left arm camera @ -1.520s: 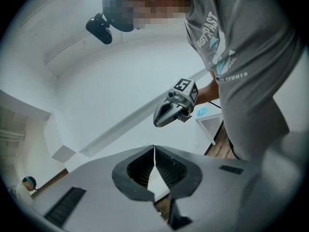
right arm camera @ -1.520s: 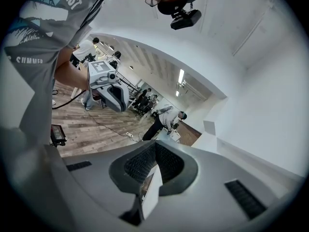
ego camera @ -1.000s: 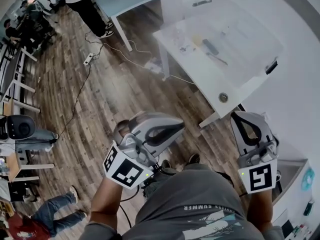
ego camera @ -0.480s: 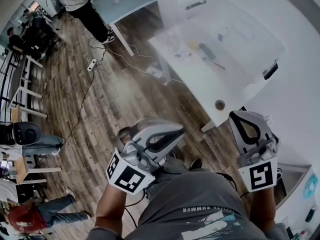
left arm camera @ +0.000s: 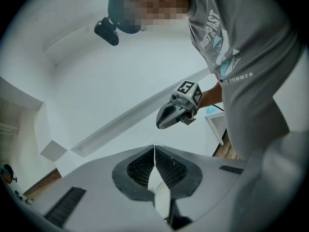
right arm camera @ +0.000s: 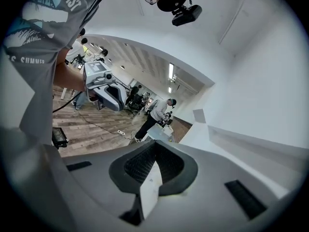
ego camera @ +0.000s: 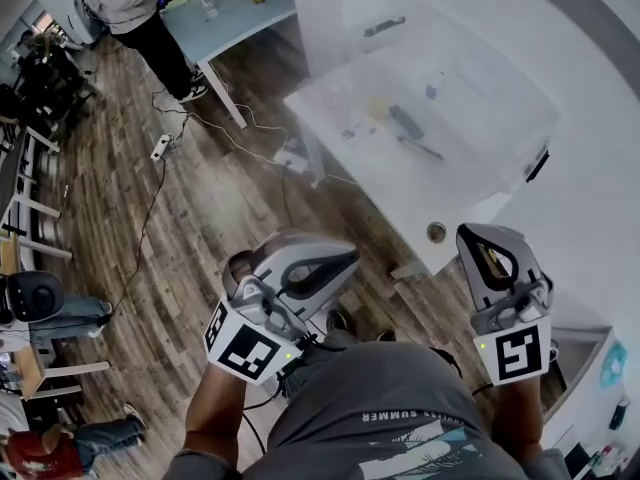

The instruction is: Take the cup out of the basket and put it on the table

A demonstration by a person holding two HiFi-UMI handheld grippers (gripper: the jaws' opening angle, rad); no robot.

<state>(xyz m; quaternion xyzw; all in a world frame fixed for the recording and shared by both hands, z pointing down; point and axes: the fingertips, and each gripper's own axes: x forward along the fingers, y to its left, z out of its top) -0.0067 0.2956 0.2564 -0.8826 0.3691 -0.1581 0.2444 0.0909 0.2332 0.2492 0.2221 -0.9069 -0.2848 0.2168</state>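
Note:
No cup and no basket show in any view. In the head view my left gripper (ego camera: 345, 258) and my right gripper (ego camera: 482, 236) are held in front of the person's body, above the wooden floor, pointing toward a white table (ego camera: 470, 173). Both are shut with nothing between the jaws: in the left gripper view the fingertips (left arm camera: 154, 150) meet, and in the right gripper view the jaws (right arm camera: 155, 147) are pressed together. Each gripper view also catches the other gripper: the right gripper (left arm camera: 175, 111) and the left gripper (right arm camera: 107, 92).
On the white table lie a dark tool (ego camera: 405, 122) and a few small bits. A light blue table (ego camera: 215, 13) with a person (ego camera: 140, 13) stands at the far left. A power strip (ego camera: 160, 148) and cables lie on the floor. A chair (ego camera: 35, 295) stands at left.
The white table has drawn nearer in the head view and the floor has slid past. Both grippers keep their place in front of the body and stay shut.

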